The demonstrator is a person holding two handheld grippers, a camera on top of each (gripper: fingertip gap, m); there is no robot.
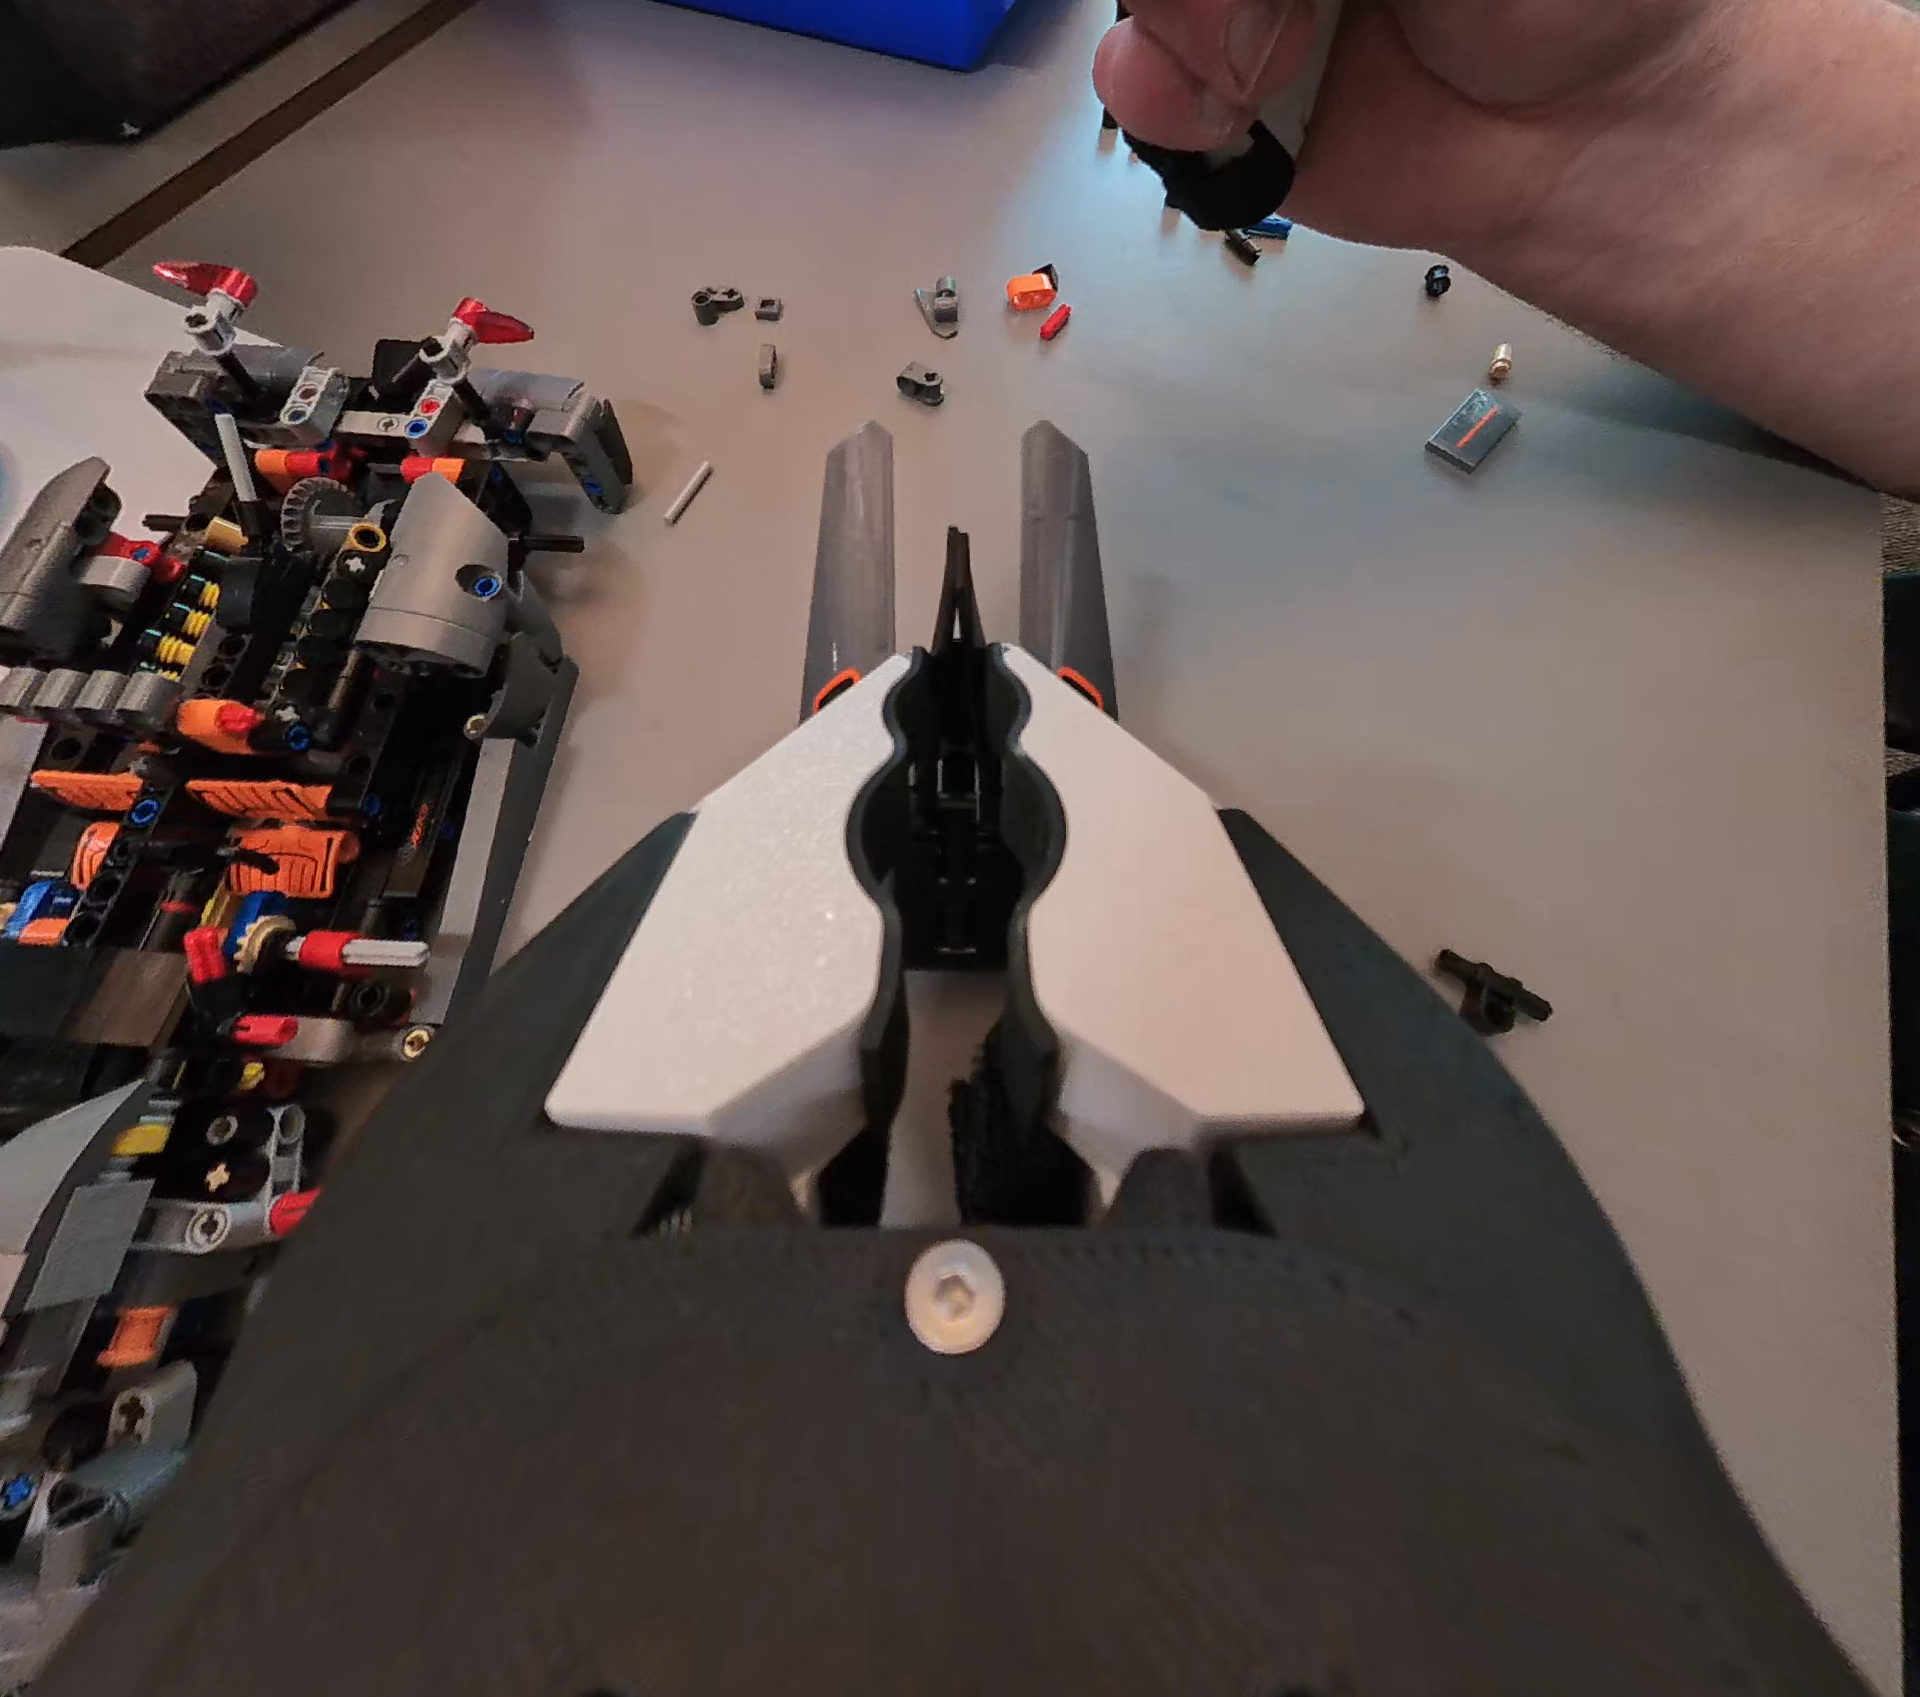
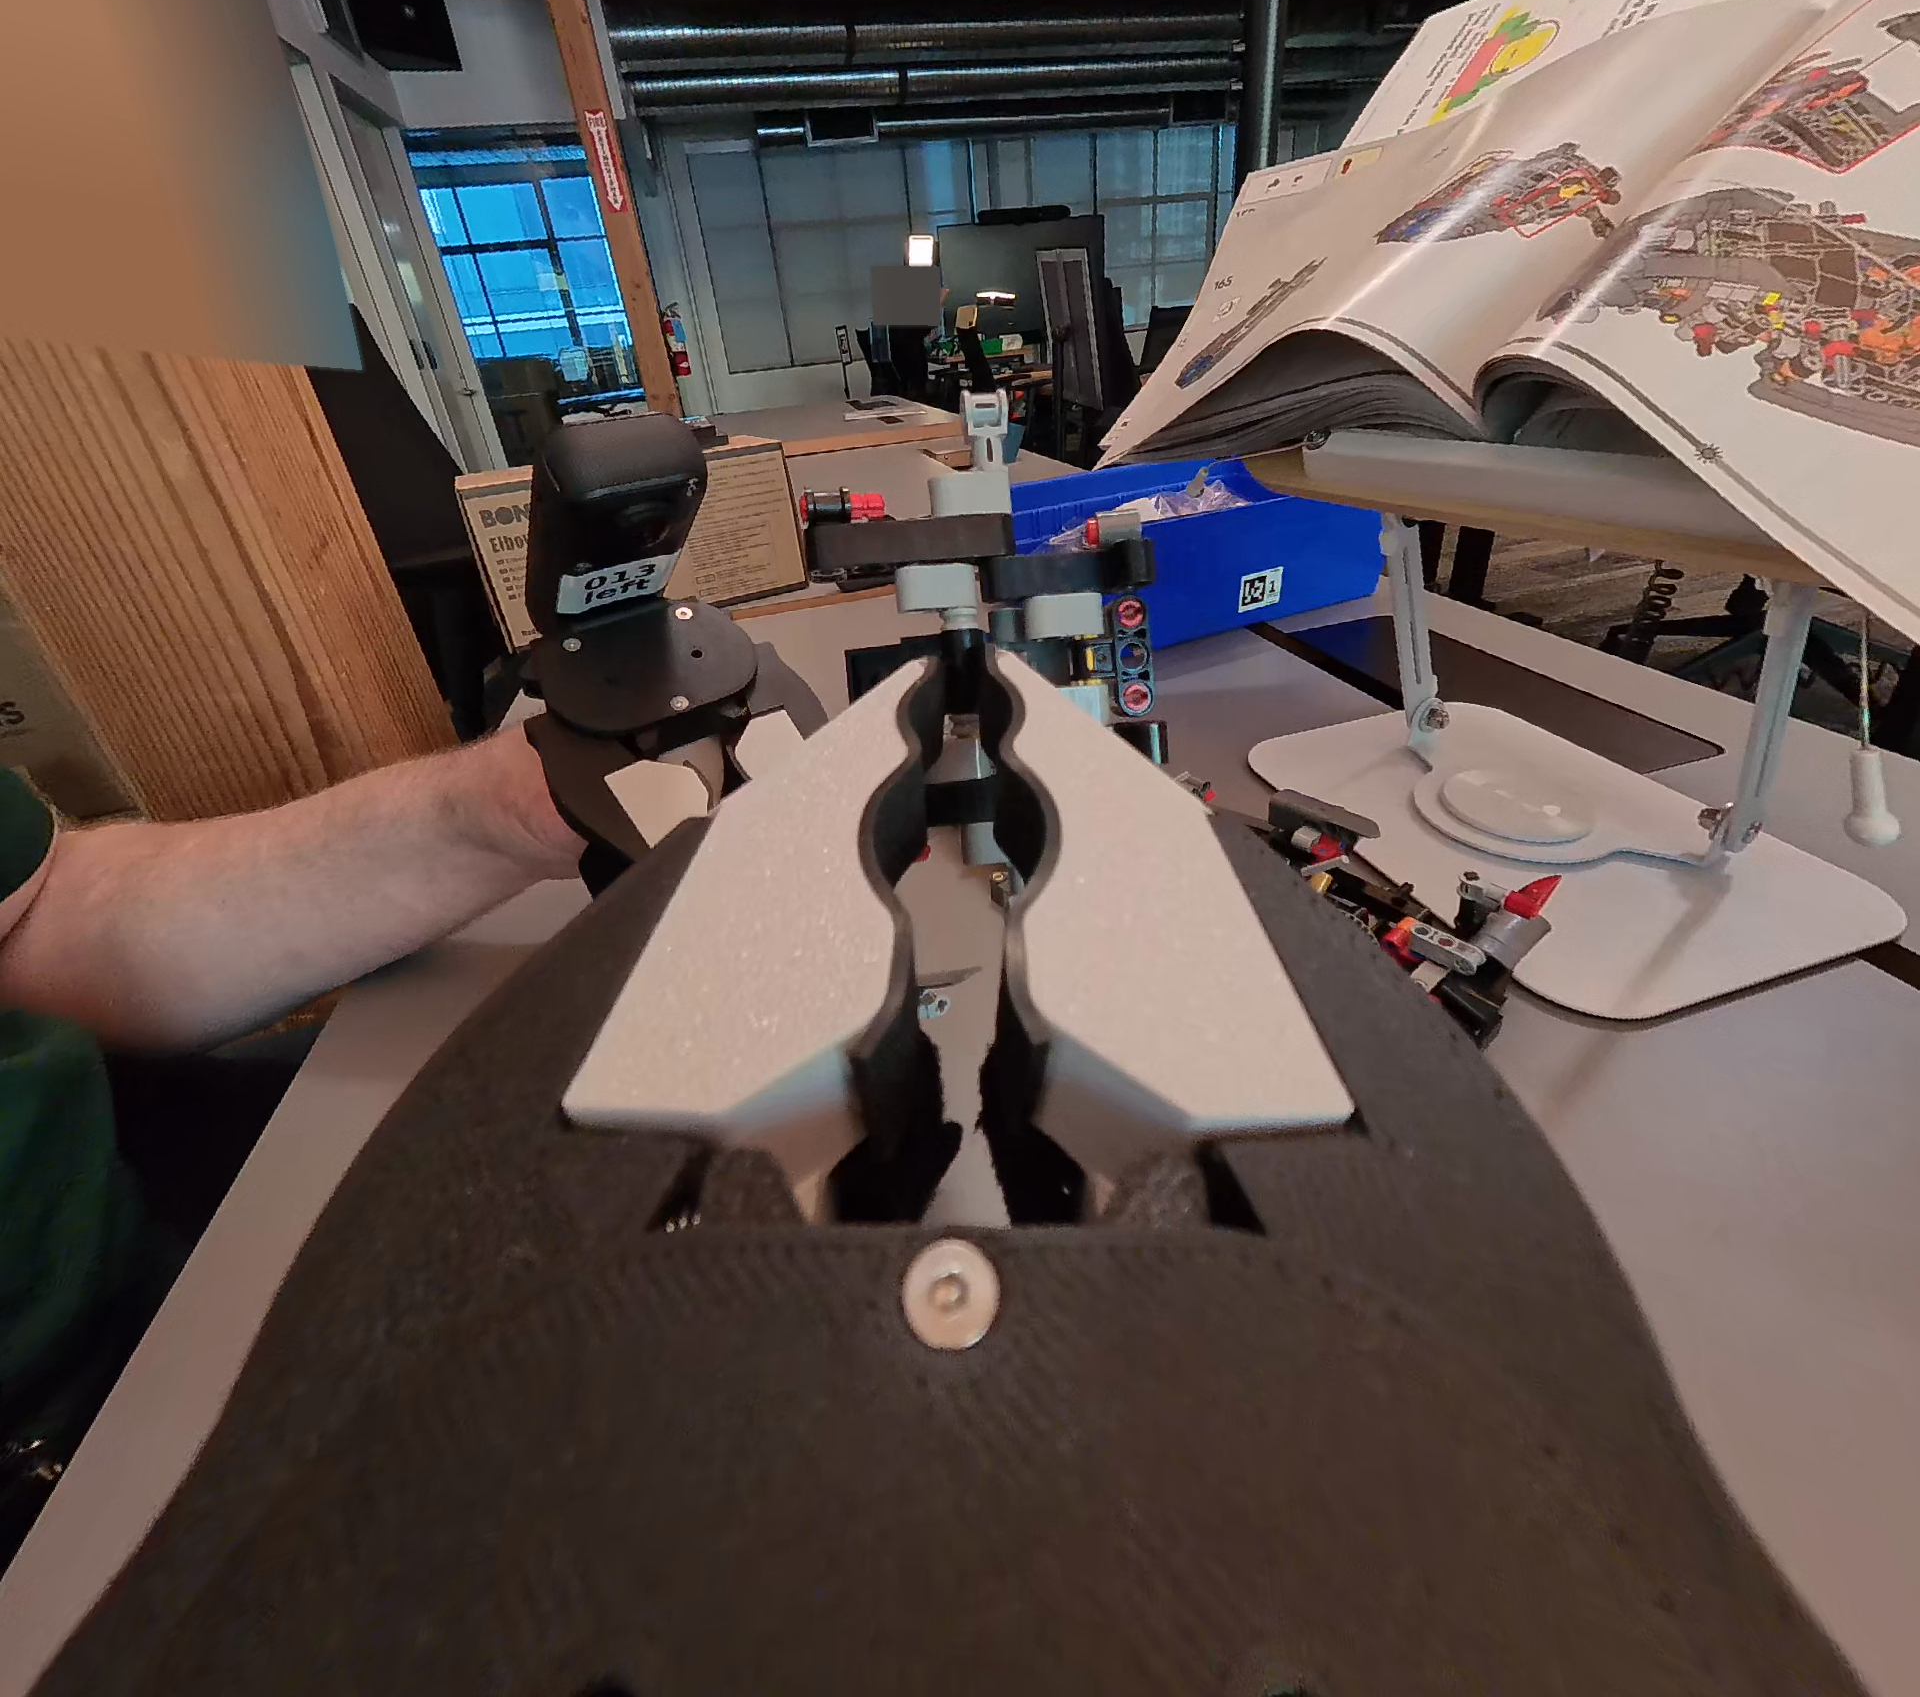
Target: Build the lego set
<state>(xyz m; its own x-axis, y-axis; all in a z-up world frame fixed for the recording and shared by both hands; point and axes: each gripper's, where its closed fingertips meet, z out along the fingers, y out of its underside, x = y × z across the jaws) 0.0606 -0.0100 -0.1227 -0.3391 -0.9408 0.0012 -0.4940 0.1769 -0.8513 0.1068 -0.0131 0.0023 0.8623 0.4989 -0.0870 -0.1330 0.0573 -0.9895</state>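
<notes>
In the left wrist view my left gripper is shut on a small assembly: a black core with two long dark grey blade panels pointing forward, held just above the table. In the right wrist view my right gripper is shut on a black and grey Technic subassembly with red pins, raised in the air. The large part-built model, in grey, black and orange, lies at the left of the table. A corner of it also shows in the right wrist view.
Loose small parts lie on the grey table: an orange piece, dark grey connectors, a dark tile and a black pin piece. A blue bin stands behind. An open instruction book rests on a white stand. The tips of one gripper are about 12 cm away from the tips of the other.
</notes>
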